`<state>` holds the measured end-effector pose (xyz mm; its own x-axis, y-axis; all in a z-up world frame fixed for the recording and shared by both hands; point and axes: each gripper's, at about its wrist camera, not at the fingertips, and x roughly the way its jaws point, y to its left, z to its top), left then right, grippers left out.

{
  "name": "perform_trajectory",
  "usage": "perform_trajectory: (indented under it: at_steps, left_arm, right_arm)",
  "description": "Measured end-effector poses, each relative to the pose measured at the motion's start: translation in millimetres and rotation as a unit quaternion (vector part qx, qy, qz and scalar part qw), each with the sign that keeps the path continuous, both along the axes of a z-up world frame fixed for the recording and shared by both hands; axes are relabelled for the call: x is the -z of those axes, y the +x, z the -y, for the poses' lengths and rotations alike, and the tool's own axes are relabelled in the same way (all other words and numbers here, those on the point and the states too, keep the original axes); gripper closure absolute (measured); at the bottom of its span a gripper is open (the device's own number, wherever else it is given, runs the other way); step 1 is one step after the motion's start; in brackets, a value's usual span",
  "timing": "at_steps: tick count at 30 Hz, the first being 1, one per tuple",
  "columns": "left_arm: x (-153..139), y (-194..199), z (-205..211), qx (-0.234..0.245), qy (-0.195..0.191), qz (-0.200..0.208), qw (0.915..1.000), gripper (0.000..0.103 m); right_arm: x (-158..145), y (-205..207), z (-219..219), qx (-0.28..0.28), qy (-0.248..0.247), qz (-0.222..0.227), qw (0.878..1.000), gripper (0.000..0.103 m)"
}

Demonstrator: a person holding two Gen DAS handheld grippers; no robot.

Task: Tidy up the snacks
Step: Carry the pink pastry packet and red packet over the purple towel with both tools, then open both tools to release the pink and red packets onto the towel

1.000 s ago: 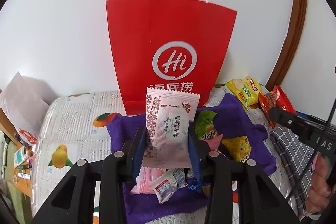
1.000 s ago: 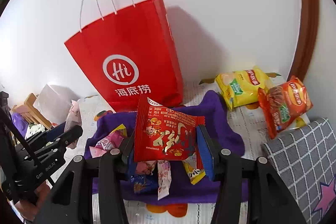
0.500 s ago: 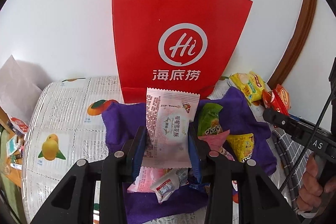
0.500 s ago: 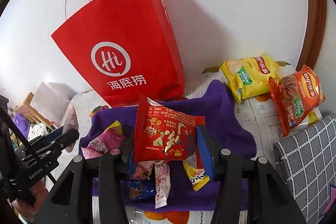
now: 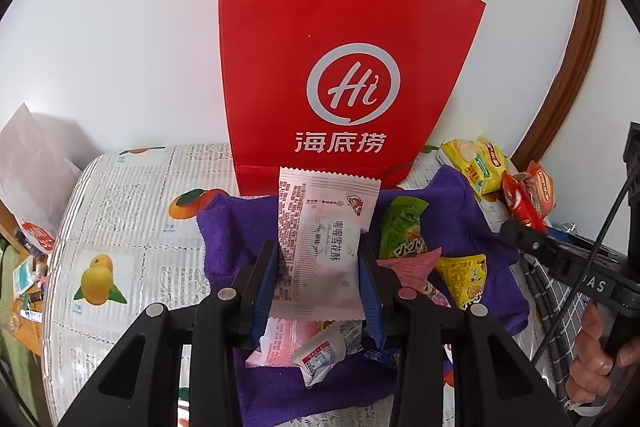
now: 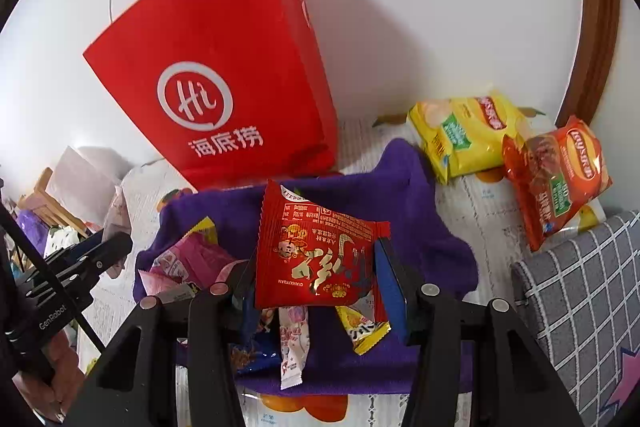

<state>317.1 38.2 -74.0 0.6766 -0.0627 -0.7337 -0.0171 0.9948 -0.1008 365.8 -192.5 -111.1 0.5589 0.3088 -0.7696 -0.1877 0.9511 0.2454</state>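
While a red paper bag [image 5: 344, 67] stands upright against the white wall at the far edge of the table, the left gripper [image 5: 320, 259] clamps a pale pink snack packet [image 5: 320, 243] upright between its blue pads. The right gripper [image 6: 316, 267] grips a red snack packet [image 6: 316, 259] the same way. Both packets hang above a purple cloth [image 6: 420, 227] strewn with small wrapped snacks. A yellow chip bag [image 6: 464, 135] and an orange chip bag [image 6: 560, 179] lie beside the cloth, on the fruit-print tablecloth [image 5: 132, 219].
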Motion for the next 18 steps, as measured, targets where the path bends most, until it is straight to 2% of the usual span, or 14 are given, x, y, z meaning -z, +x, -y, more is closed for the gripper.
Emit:
perform_trajectory:
  at_steps: [6, 10, 13, 16, 18]
  left_arm:
    - [3, 3, 1, 0.002, -0.003, -0.007, 1.0, 0.067]
    - [3, 3, 1, 0.002, -0.003, -0.006, 1.0, 0.067]
    - [3, 3, -2, 0.0, -0.005, -0.006, 1.0, 0.067]
    - [3, 3, -6, -0.005, -0.009, -0.006, 0.9999, 0.066]
    - [3, 3, -7, -0.006, -0.012, -0.007, 0.9999, 0.066]
  right_arm:
    - [9, 0, -20, -0.044, 0.013, -0.024, 0.999, 0.053]
    - [17, 1, -28, -0.048, 0.006, -0.043, 0.998, 0.053]
    - [19, 0, -32, -0.065, 0.028, -0.056, 0.996, 0.053]
    - [20, -2, -37, -0.053, -0.01, -0.042, 0.998, 0.053]
    - [23, 0, -38, -0.052, -0.013, -0.048, 0.997, 0.053]
